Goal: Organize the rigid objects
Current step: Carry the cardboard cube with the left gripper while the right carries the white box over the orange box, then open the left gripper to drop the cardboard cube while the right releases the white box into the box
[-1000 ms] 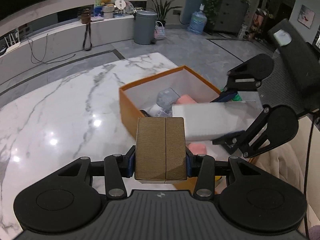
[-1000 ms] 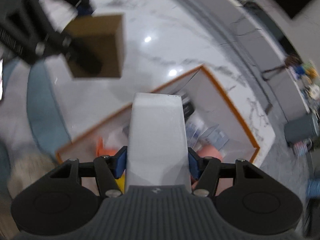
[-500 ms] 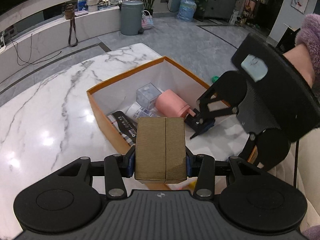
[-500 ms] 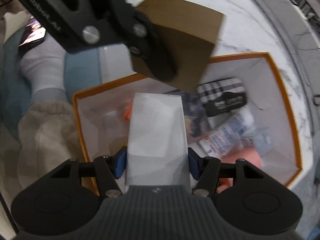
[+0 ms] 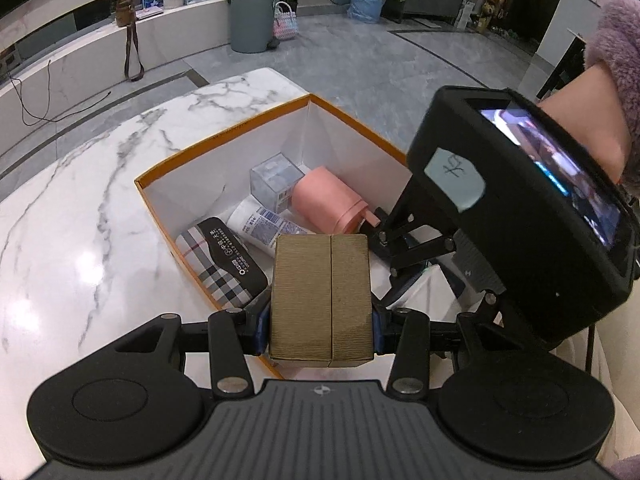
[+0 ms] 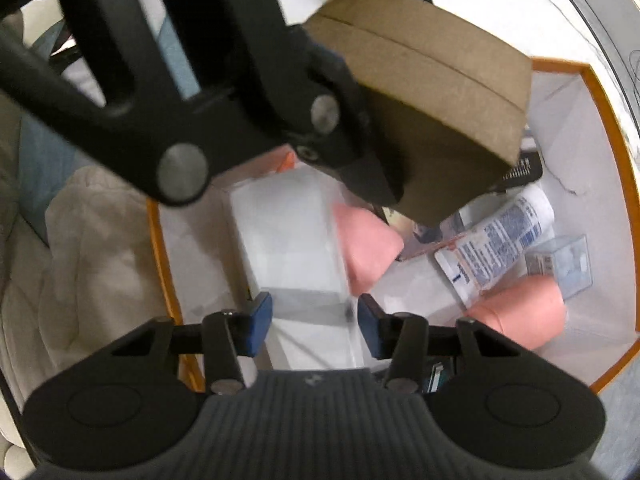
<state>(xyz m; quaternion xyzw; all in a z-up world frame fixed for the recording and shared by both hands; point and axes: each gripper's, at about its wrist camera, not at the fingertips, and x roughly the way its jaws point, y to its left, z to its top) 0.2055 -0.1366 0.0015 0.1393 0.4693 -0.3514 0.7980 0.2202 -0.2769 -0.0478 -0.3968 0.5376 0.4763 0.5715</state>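
Left gripper (image 5: 322, 320) clamps a brown box (image 5: 320, 296) over the orange bin (image 5: 224, 136); right gripper (image 6: 312, 320) gapes empty.
White box (image 6: 288, 236) lies blurred inside; tube (image 6: 500, 236) print unreadable.

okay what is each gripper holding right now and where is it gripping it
Left gripper clamps the brown box by its two side faces. Right gripper is open, holding nothing.

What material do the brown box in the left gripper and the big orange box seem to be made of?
Brown box: probably cardboard or kraft paper, matte, with fine ribbed lines and a seam. Orange box: likely stiff paperboard, with thin straight walls, white inside, orange edges.
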